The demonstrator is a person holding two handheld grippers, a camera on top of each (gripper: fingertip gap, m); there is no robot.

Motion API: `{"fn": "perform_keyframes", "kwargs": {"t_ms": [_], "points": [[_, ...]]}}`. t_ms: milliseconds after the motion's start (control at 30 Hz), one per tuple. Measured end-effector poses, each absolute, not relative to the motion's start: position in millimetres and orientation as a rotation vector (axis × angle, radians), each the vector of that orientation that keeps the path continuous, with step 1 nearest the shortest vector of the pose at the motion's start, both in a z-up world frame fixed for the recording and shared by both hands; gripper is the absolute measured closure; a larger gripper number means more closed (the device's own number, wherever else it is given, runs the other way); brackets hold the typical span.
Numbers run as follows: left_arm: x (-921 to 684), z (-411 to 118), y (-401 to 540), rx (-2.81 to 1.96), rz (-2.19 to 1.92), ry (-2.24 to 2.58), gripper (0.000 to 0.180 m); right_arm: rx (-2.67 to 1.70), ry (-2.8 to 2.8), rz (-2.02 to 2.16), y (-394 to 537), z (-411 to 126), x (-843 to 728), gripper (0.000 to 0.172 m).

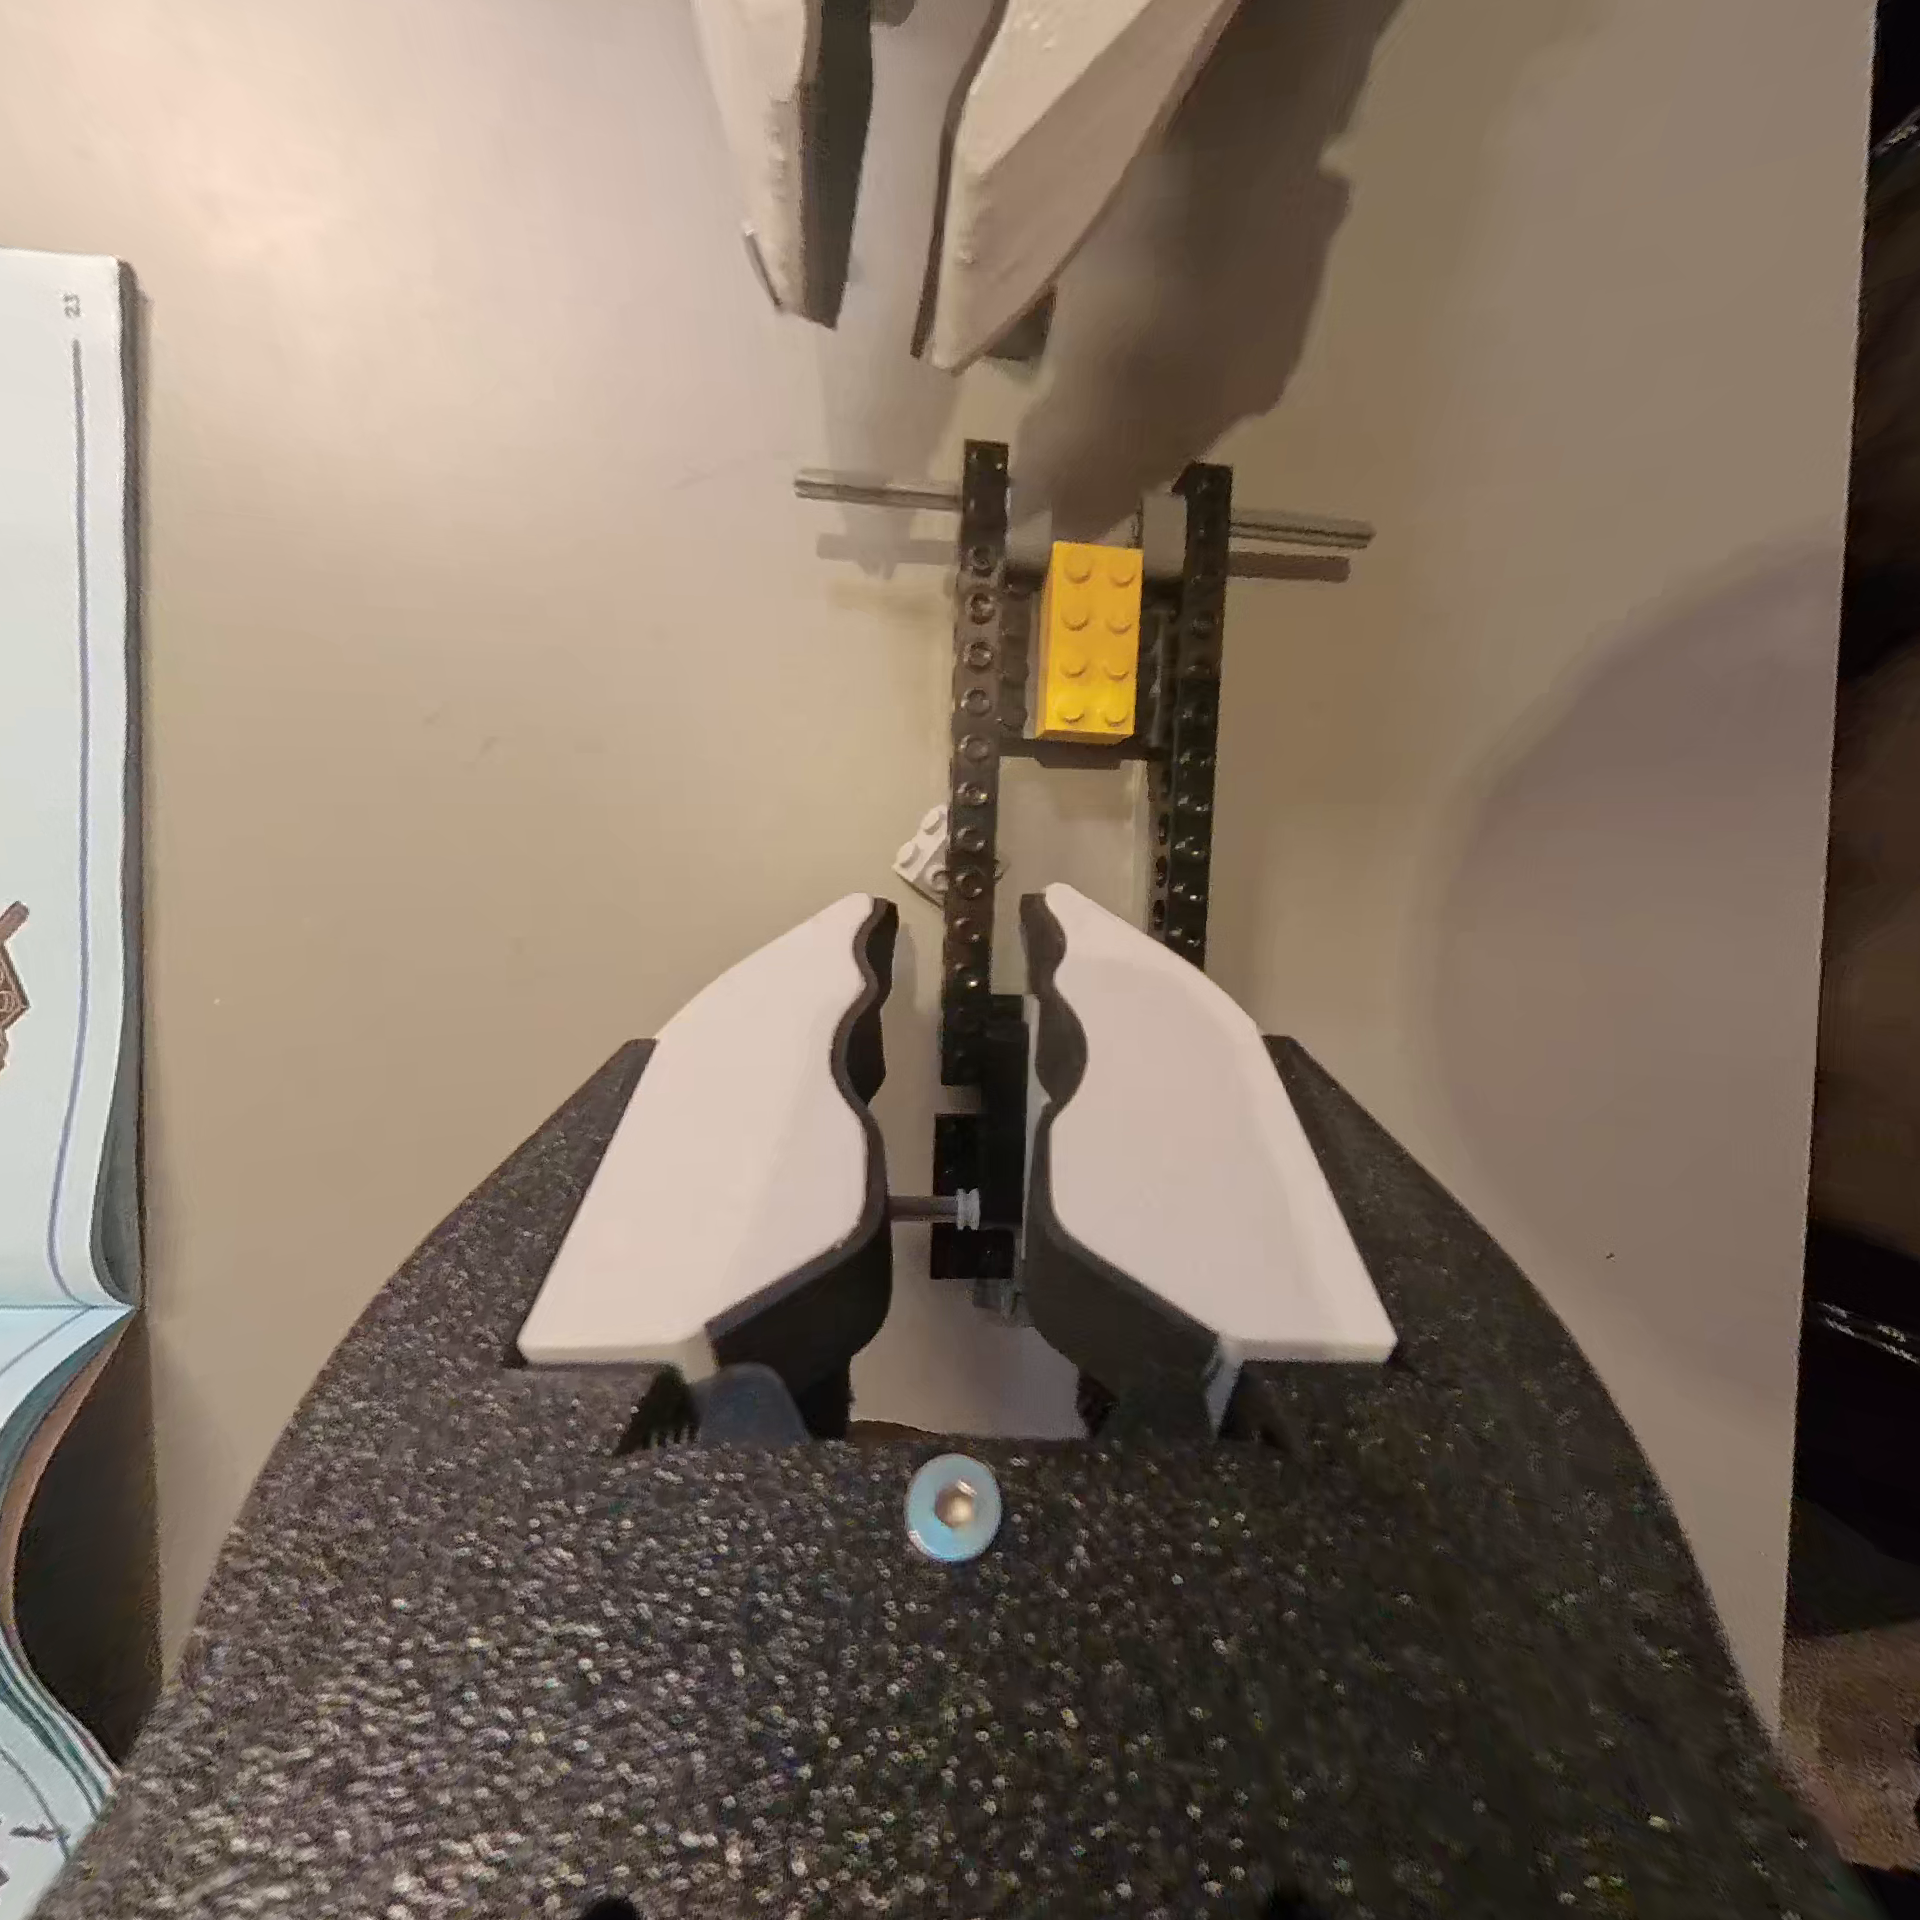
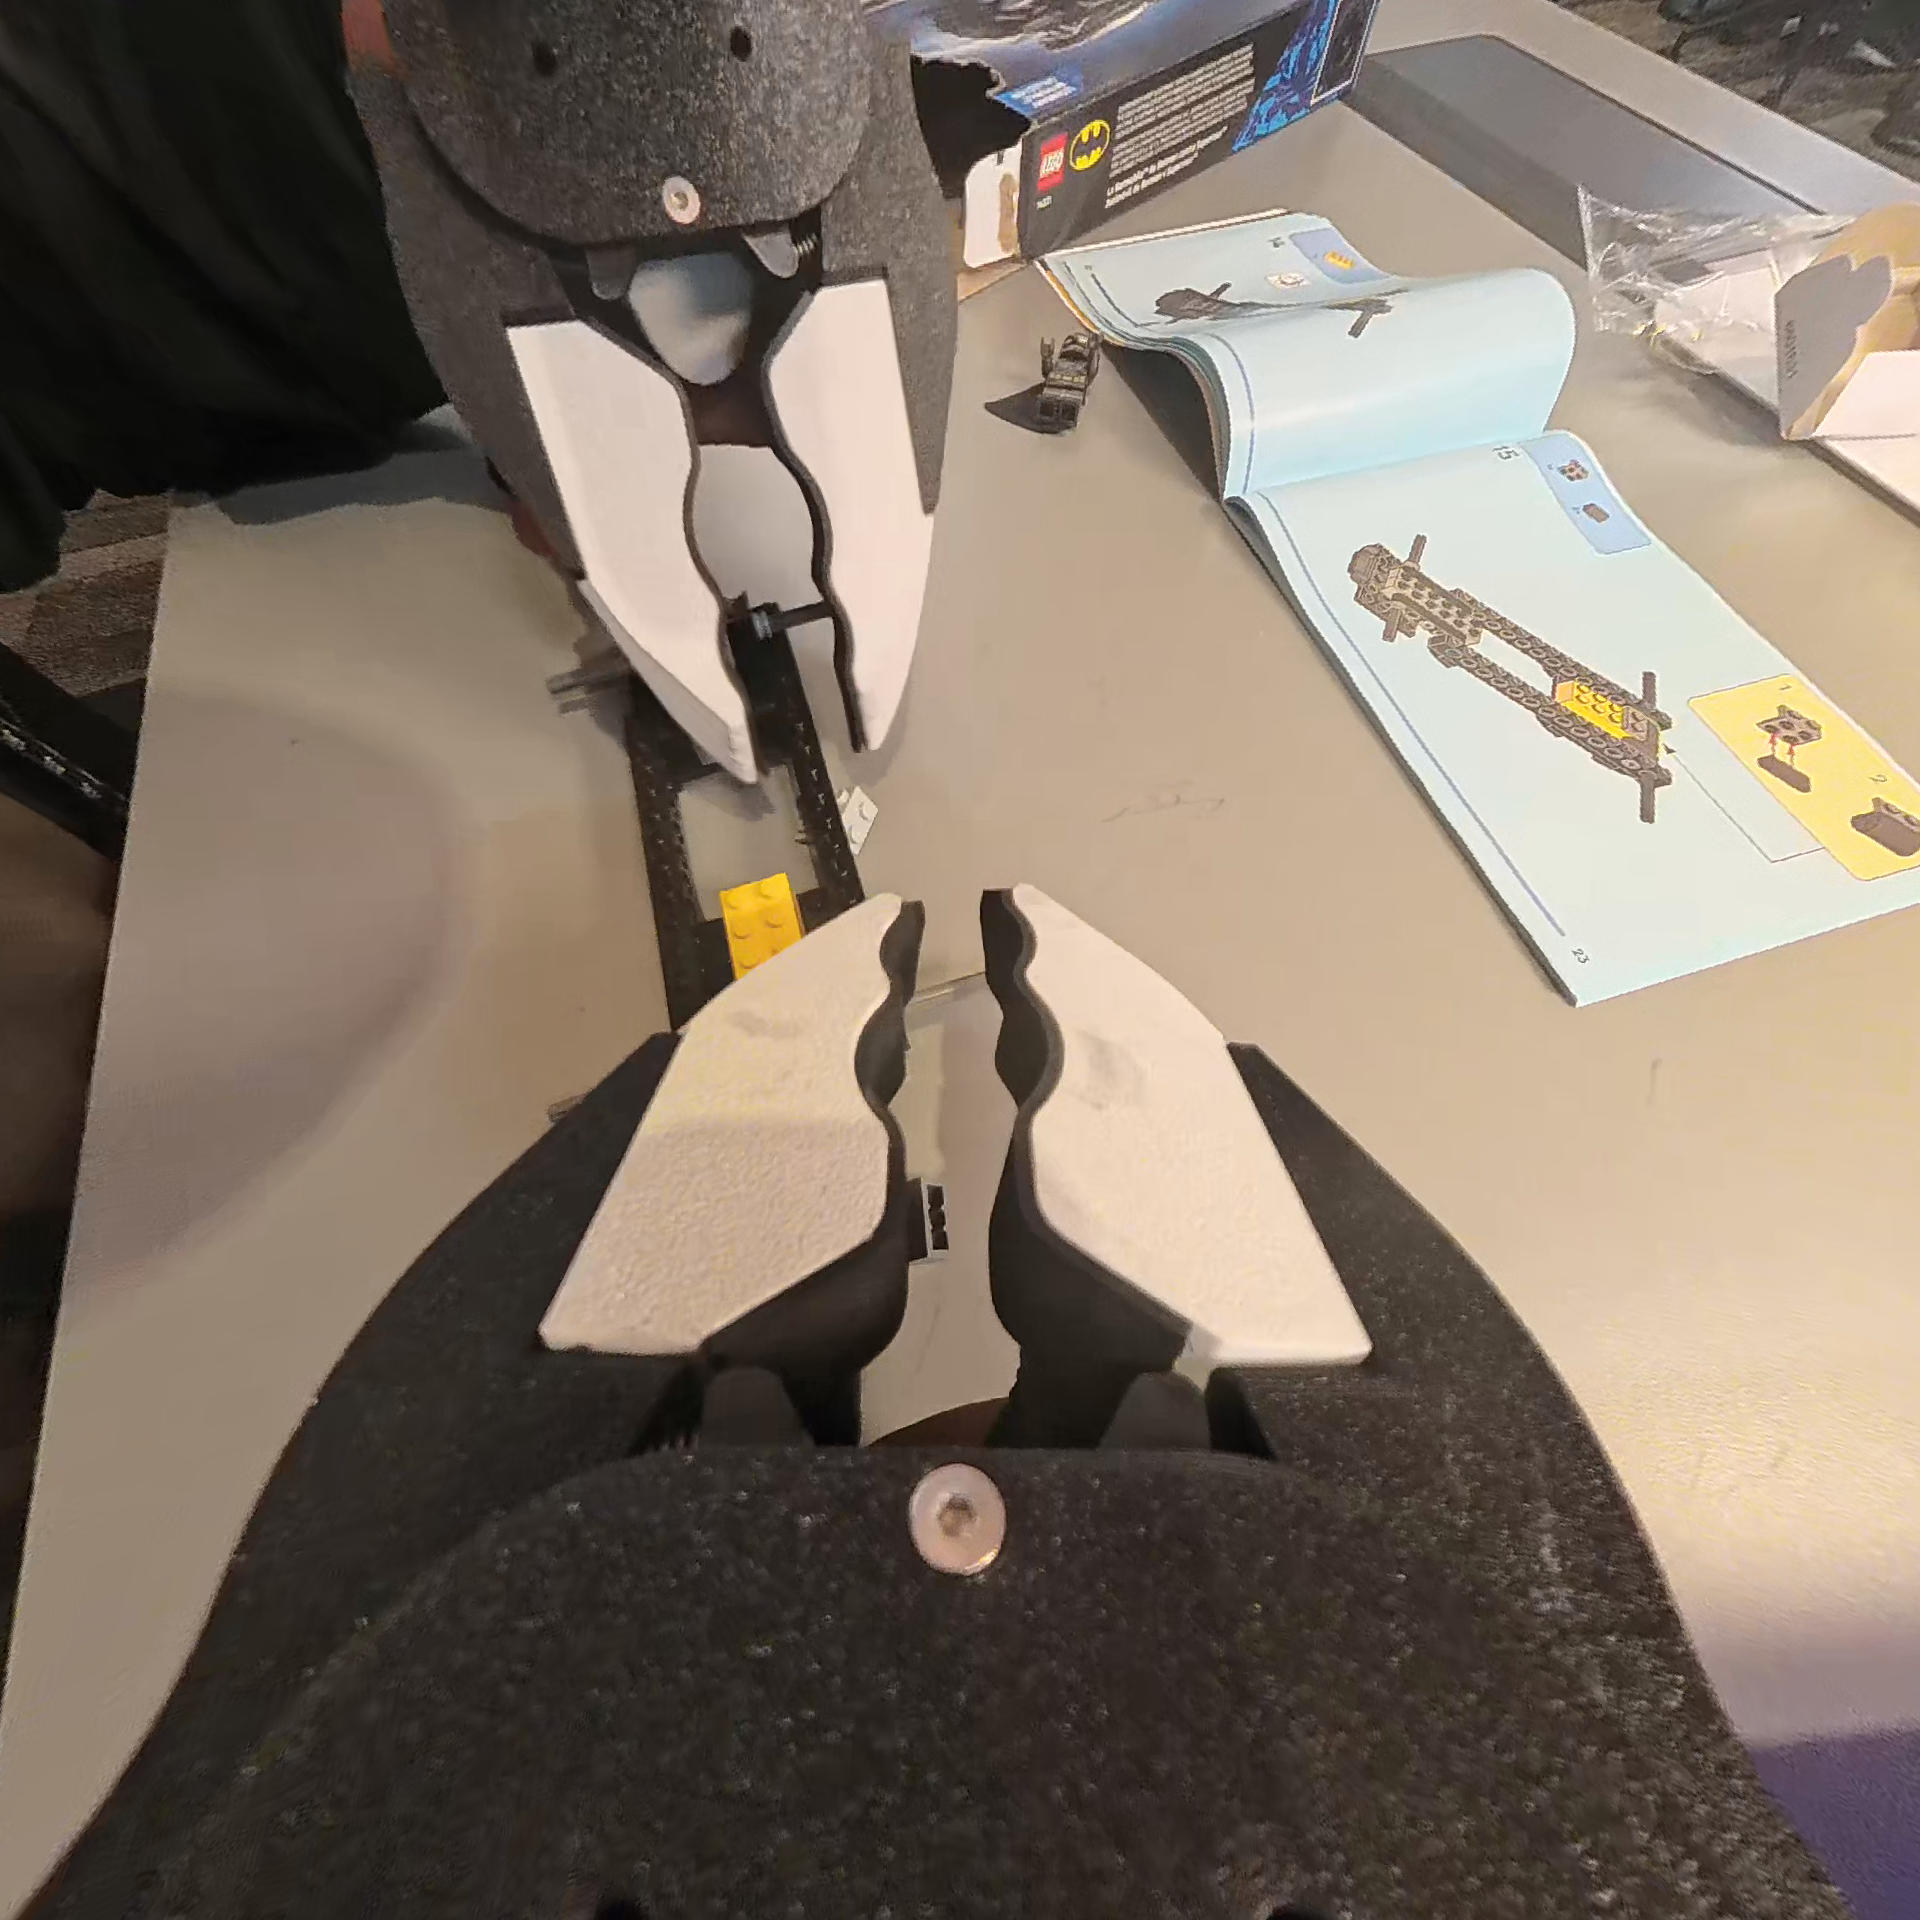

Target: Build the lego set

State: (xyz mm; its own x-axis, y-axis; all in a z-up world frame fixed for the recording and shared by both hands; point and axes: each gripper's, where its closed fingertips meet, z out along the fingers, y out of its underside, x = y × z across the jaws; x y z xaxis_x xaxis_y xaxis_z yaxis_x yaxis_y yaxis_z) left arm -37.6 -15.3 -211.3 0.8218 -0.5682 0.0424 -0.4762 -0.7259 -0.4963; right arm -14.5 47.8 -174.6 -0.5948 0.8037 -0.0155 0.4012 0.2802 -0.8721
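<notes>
Black studded brick frame (image 1: pixel 982 727) carrying a yellow brick (image 1: pixel 1089 639) lies on the grey tabletop (image 1: pixel 468 623). Left claw (image 1: pixel 958 914) grips its near end; right claw (image 2: pixel 951 914) pinches a small black piece (image 2: pixel 935 1221).

A black studded frame (image 1: pixel 977 727) carries a yellow brick (image 1: pixel 1089 639); the tabletop (image 2: pixel 1143 727) looks grey-beige; the booklet (image 2: pixel 1455 582) is pale blue.

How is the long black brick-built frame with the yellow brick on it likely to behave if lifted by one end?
The long black brick-built frame would probably sag or flex, since it is two thin rails with open space between them. The yellow brick looks only pressed on, so joints might pop apart. The thin grey axle sticking out sideways could snag on the grey table.
</notes>
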Motion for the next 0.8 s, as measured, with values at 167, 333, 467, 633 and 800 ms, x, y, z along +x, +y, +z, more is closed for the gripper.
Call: {"fn": "perform_keyframes", "kwargs": {"t_ms": [167,333,467,633,800], "points": [[-35.3,-211.0,-16.9,-2.526,-0.248,0.816,0.156,-1.084,-2.116,1.254,49.3,-173.5,-15.2,0.160],[-35.2,-214.8,-13.3,-2.536,-0.227,0.838,0.172,-1.085,-2.117,1.252,49.7,-174.4,-15.5,0.160],[-42.0,-202.9,-6.1,-2.496,-0.255,0.779,0.173,-1.088,-2.106,1.260,50.6,-172.4,-15.8,0.160],[-55.2,-203.9,-3.1,-2.519,-0.260,0.767,0.172,-1.088,-2.085,1.267,52.5,-169.0,-16.6,0.160],[-85.2,-202.9,-3.4,-2.522,-0.267,0.606,0.173,-1.086,-2.044,1.285,55.9,-161.5,-17.7,0.160]]}}
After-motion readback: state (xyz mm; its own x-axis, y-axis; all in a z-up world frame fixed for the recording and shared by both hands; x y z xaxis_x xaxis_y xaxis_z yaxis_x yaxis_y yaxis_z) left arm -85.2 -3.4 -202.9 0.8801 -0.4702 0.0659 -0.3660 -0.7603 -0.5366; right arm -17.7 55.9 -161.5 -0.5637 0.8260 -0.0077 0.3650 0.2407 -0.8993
